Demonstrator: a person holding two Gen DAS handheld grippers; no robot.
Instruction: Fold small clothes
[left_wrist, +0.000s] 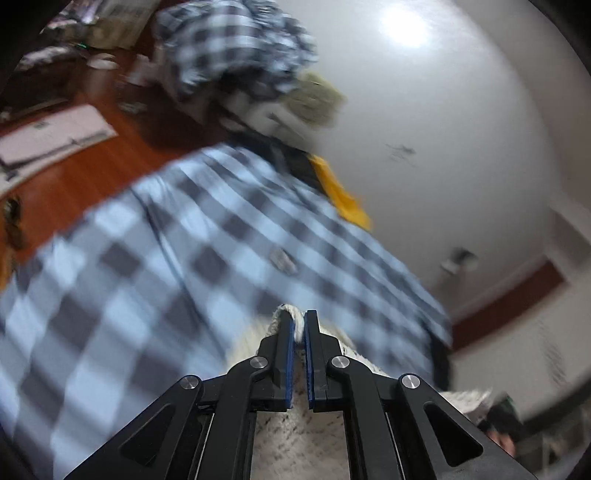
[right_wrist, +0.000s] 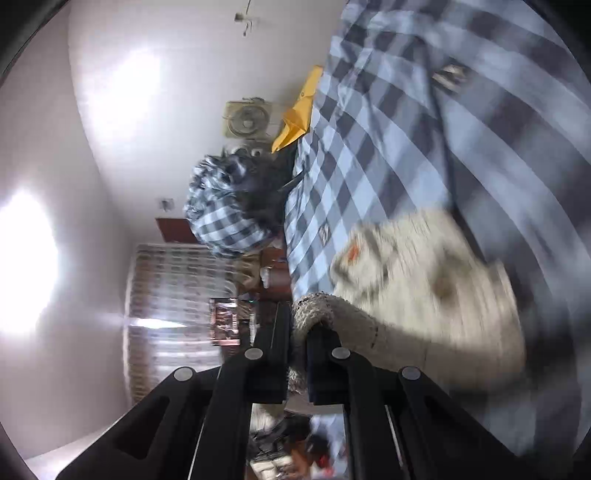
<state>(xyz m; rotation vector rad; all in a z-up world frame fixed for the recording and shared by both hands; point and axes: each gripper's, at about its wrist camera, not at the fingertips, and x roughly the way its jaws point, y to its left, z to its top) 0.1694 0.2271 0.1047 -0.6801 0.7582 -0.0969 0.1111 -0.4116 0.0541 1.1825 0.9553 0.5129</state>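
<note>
Both pairs of jaws are clenched on one cream knit garment (right_wrist: 424, 295): the left gripper (left_wrist: 299, 325) pinches a rolled edge of it, the right gripper (right_wrist: 298, 332) another thick edge. The garment hangs between them over a blue-and-grey checked sheet (left_wrist: 184, 240). Only the right wrist view shows its body, with an orange mark; its long axis cannot be told through the blur. One orange cloth (left_wrist: 343, 192) lies at the sheet's edge, beside one crumpled checked bundle (left_wrist: 236, 48). Only the left view shows the red-brown floor (left_wrist: 103, 162).
</note>
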